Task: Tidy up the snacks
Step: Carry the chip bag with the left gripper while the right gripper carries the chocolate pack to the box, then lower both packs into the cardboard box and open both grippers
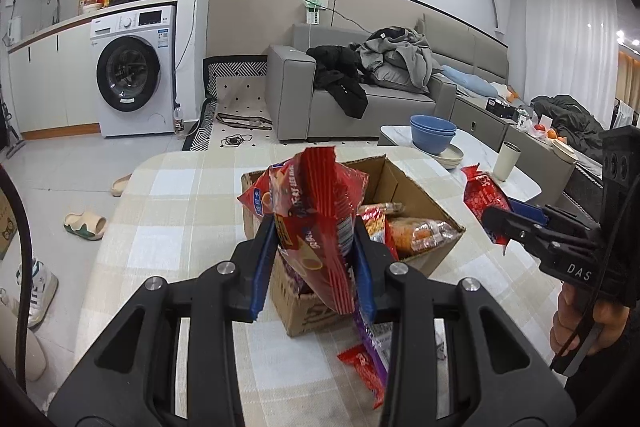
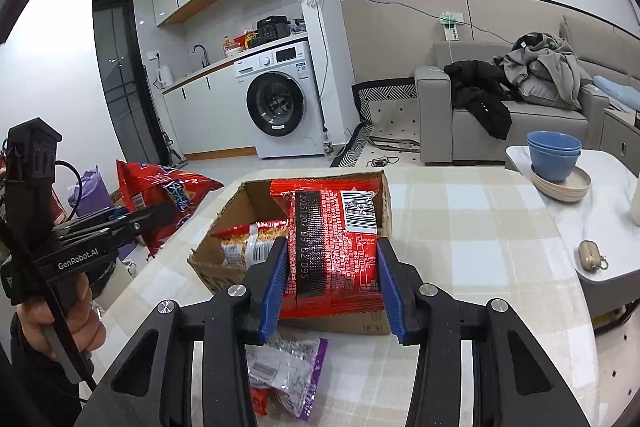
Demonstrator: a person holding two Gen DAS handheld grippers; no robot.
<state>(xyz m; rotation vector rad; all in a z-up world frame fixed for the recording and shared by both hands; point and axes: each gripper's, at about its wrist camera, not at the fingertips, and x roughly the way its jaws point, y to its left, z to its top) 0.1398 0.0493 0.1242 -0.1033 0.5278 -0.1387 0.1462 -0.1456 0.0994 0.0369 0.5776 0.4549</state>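
Note:
A cardboard box point(image 1: 416, 187) point(image 2: 236, 199) stands open on the checked table and holds several snack packs point(image 1: 416, 235) point(image 2: 248, 239). My left gripper point(image 1: 316, 259) is shut on a tall red chip bag point(image 1: 316, 211), held upright over the box's near corner; it also shows in the right wrist view point(image 2: 168, 195). My right gripper point(image 2: 332, 279) is shut on a flat red packet point(image 2: 340, 251) with a barcode, held over the box; it shows at the right in the left wrist view point(image 1: 484, 199). A purple pack point(image 2: 296, 367) point(image 1: 372, 339) and a small red pack point(image 1: 364, 367) lie on the table in front of the box.
The checked tablecloth point(image 1: 180, 211) point(image 2: 460, 227) covers the table. A side table to the right bears blue bowls point(image 1: 433, 133) point(image 2: 554, 155) on plates, a cup point(image 1: 506, 161) and a small pouch point(image 2: 592, 255). Behind are a sofa point(image 1: 360, 99) and a washing machine point(image 1: 132, 71).

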